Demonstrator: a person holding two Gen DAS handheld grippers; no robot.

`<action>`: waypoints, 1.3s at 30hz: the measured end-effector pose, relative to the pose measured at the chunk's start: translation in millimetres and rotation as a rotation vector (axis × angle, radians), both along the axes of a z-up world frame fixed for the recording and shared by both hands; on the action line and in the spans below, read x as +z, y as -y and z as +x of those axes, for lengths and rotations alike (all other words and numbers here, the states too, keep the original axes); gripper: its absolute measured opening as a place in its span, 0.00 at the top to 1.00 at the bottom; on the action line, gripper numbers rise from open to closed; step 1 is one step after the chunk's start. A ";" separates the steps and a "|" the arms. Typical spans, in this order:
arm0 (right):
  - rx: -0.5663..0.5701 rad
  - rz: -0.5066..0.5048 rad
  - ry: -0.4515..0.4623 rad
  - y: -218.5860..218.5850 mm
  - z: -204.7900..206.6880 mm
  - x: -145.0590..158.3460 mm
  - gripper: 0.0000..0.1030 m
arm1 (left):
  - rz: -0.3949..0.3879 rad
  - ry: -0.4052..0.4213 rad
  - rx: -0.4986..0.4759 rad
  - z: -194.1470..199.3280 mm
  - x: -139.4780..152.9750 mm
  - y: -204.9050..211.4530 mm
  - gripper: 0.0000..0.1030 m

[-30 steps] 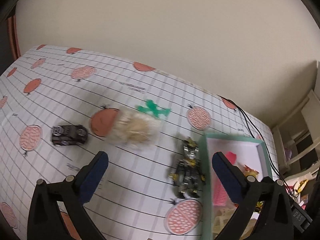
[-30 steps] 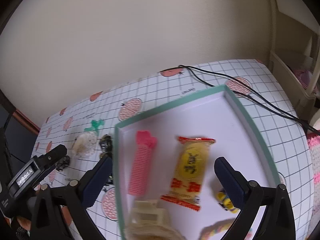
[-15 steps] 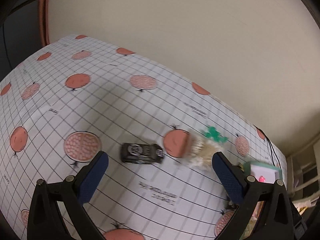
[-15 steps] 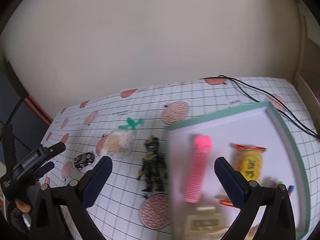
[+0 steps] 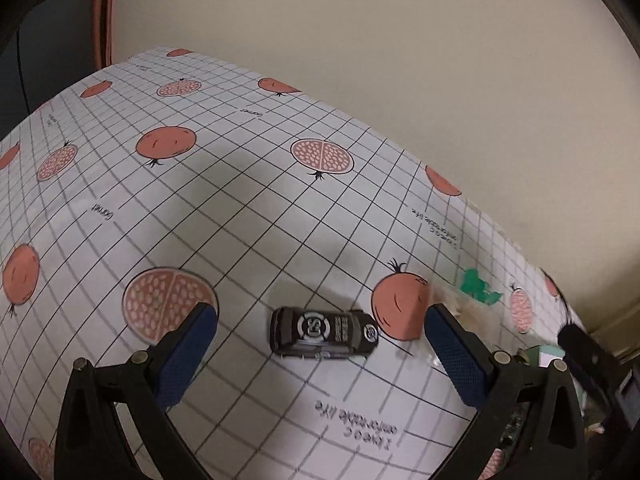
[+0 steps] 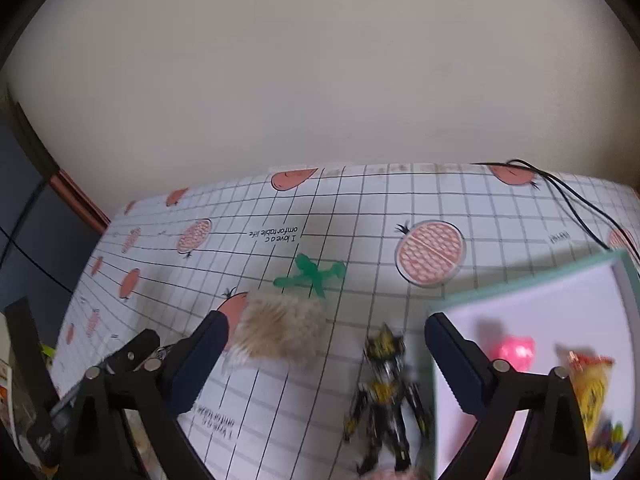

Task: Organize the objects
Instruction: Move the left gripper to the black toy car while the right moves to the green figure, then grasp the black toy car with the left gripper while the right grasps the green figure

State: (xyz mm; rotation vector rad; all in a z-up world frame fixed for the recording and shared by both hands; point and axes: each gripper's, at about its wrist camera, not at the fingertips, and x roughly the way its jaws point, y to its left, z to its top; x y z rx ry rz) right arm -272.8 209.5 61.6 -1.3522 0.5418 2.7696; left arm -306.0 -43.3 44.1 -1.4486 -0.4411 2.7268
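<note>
A small black toy car [image 5: 323,339] lies on the pomegranate-print tablecloth, midway between the fingers of my open left gripper [image 5: 320,354], a little ahead of them. My right gripper [image 6: 326,364] is open over a black-and-yellow robot figure [image 6: 384,396] lying on the cloth. Left of it sits a fuzzy beige item [image 6: 278,332], and a green toy figure [image 6: 310,276] lies behind. The green-rimmed white box [image 6: 532,280] at the right holds a pink toy [image 6: 518,350] and a yellow snack packet [image 6: 592,388].
A black cable [image 6: 568,196] runs across the far right of the table to the wall. The other gripper [image 6: 132,356] shows at the left edge of the right wrist view. A dark panel with an orange frame [image 5: 100,12] stands beyond the table's far left.
Both grippers have swung left. The left view moved from the box and robot figure to centre on the toy car. The right view left the box interior and now faces the robot figure.
</note>
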 end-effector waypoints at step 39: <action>-0.045 0.005 0.079 11.0 -73.6 -55.0 0.60 | -0.187 0.021 -0.092 -13.5 -35.1 -30.5 0.27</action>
